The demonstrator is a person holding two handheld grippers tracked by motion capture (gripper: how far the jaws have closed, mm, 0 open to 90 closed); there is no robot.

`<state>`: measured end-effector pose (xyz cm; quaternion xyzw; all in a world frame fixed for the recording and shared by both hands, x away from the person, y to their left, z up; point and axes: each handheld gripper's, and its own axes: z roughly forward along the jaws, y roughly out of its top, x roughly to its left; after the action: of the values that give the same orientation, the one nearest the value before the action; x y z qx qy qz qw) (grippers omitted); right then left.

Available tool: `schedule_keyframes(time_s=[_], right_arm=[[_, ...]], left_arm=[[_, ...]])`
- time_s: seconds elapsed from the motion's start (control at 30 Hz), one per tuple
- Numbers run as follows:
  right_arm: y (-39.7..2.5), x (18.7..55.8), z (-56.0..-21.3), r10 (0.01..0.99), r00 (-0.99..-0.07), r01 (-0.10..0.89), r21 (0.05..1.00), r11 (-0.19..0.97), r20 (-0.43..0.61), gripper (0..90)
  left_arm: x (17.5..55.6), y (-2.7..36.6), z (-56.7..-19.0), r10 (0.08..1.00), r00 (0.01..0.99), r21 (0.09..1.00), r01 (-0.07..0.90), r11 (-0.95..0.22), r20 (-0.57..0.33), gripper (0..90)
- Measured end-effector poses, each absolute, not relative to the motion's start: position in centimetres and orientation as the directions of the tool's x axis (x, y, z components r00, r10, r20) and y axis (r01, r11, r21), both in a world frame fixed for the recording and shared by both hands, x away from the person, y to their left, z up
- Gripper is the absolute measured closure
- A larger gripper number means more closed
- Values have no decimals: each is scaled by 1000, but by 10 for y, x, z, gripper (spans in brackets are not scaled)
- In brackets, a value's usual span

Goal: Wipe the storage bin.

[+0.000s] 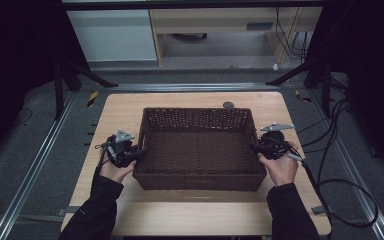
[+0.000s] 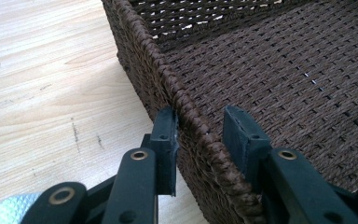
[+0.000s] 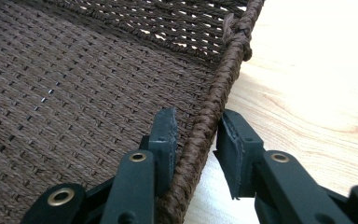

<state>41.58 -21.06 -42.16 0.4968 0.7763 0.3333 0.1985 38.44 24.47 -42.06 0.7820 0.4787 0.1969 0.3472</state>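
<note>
A dark brown, rectangular woven wicker basket sits in the middle of the pale wooden counter, its long sides running across the person's front and its inside bare. Its braided rim runs along both short ends, with a knot of weave at the far corner in the right gripper view.

The left claw straddles the basket's left short wall: one black jaw stands outside over the counter, touching or almost touching the rim, and the other stands inside over the woven floor with a visible gap to the rim. The jaws are spread, not clamped on the wall. The right claw straddles the right short wall the same way, one jaw inside close against the rim and the other outside over the counter, a slim gap left beside the braid; it too is spread.

In the high view the left hand and right hand, in dark sleeves, hold the claws at the basket's two ends. A small grey round disc lies on the counter just beyond the basket's far wall.
</note>
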Motion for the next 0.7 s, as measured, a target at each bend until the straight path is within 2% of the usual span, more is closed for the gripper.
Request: schedule_keyframes(time_s=[0.17,0.27,0.43,0.7], right_arm=[[-211,414,-422,900,-436,634,714,297,13,666],[-212,413,-422,902,-432,639,710,295,15,619],[-212,412,-419,901,-434,647,705,291,26,574],[-215,409,-407,905,-423,629,733,259,44,569]], left_arm=[[384,246,-422,883,467,737,609,-293,-35,645],[385,247,-422,880,474,744,602,-290,-41,633],[383,253,-414,882,470,771,576,-273,-39,567],[372,274,-392,886,461,817,528,-234,-44,524]])
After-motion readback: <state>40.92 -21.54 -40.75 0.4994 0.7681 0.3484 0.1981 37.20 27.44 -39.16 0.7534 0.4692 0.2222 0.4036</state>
